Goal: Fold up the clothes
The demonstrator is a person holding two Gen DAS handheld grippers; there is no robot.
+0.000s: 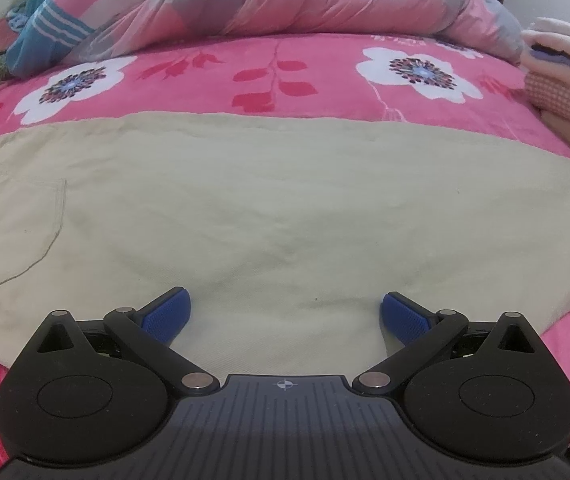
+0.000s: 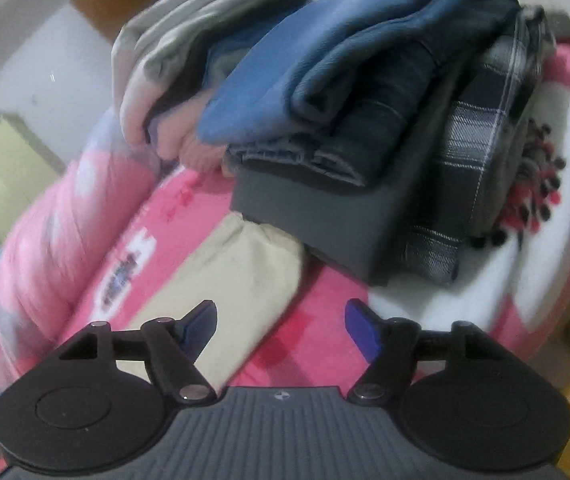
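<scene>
Now | left claw [image 1: 285,312] open over beige garment [image 1: 265,200] | right claw [image 2: 281,328] open, empty | no legible writing

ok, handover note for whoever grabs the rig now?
Left tongs: open, empty, low over the beige trousers.
Right tongs: open, empty, facing the stack of folded clothes.
Trousers lie flat on the pink floral bedspread, one end beside the stack.
Done: several garments folded and stacked.
Left: fold the trousers, probably add them to the stack.
</scene>
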